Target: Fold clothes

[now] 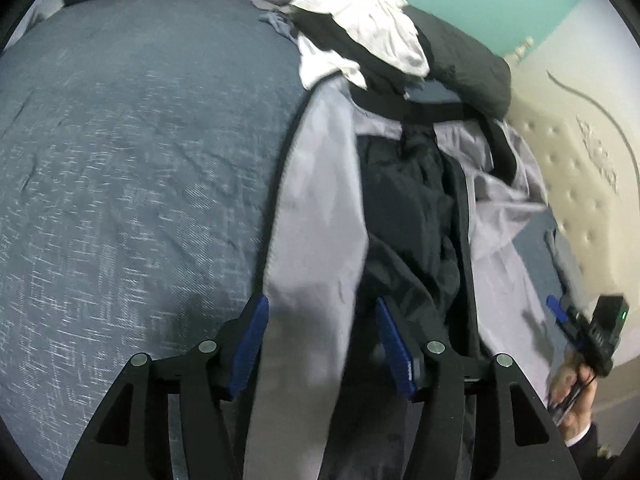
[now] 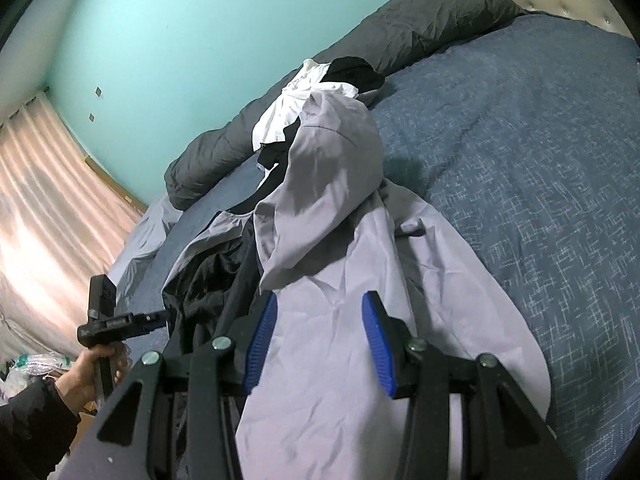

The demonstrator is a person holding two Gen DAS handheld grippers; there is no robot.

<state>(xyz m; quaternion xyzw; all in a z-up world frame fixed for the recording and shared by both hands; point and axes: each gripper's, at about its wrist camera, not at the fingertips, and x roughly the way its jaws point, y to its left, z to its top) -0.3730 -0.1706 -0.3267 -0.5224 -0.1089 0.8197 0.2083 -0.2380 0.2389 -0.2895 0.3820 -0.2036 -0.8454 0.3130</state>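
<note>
A light grey jacket with black lining [image 1: 404, 208] lies open on the blue bed; it also shows in the right wrist view [image 2: 352, 248]. Its grey sleeve [image 1: 316, 216] runs between the open blue pads of my left gripper [image 1: 322, 312]. My right gripper [image 2: 318, 308] is open above the grey jacket panel, with the hood [image 2: 332, 152] just beyond it. The right gripper also shows at the left wrist view's right edge [image 1: 588, 332], and the left gripper at the right wrist view's left [image 2: 120, 320].
A pile of white and black clothes [image 1: 360, 36] sits at the far side of the blue bedspread [image 1: 140, 152]. A dark grey duvet roll [image 2: 400, 28] lies along the turquoise wall. A cream tufted headboard [image 1: 576, 184] and a curtain [image 2: 48, 184] flank the bed.
</note>
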